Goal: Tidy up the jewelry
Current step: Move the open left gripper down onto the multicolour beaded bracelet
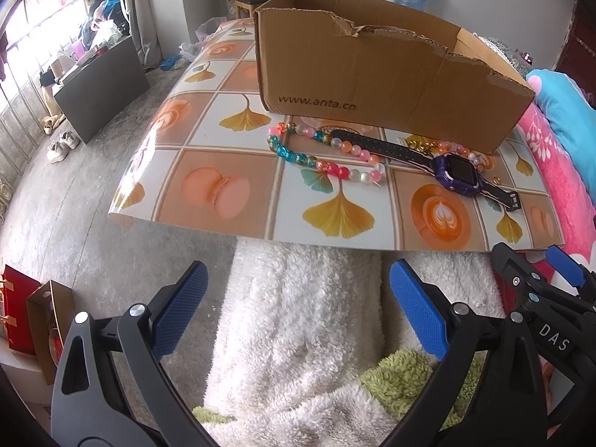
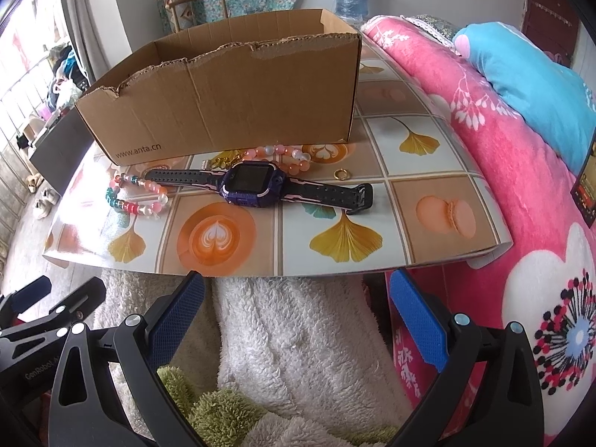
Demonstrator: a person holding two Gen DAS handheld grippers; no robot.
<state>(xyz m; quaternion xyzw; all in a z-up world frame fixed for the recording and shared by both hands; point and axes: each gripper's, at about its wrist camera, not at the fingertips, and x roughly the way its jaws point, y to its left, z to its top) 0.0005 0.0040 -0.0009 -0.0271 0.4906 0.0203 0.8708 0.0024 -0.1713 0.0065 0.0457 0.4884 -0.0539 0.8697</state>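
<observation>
Gold chain [image 2: 223, 162] half hidden behind watch [image 2: 253, 182]; box [image 2: 223, 104] interior unseen; both hand-held grippers [image 1: 298, 313] [image 2: 296, 313] apart, empty.

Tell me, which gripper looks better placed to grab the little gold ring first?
Probably the right gripper. The gold ring lies beyond the watch, on the right side of the mat, nearly straight ahead of it. From the left gripper it sits far right. Both are open and empty.
</observation>
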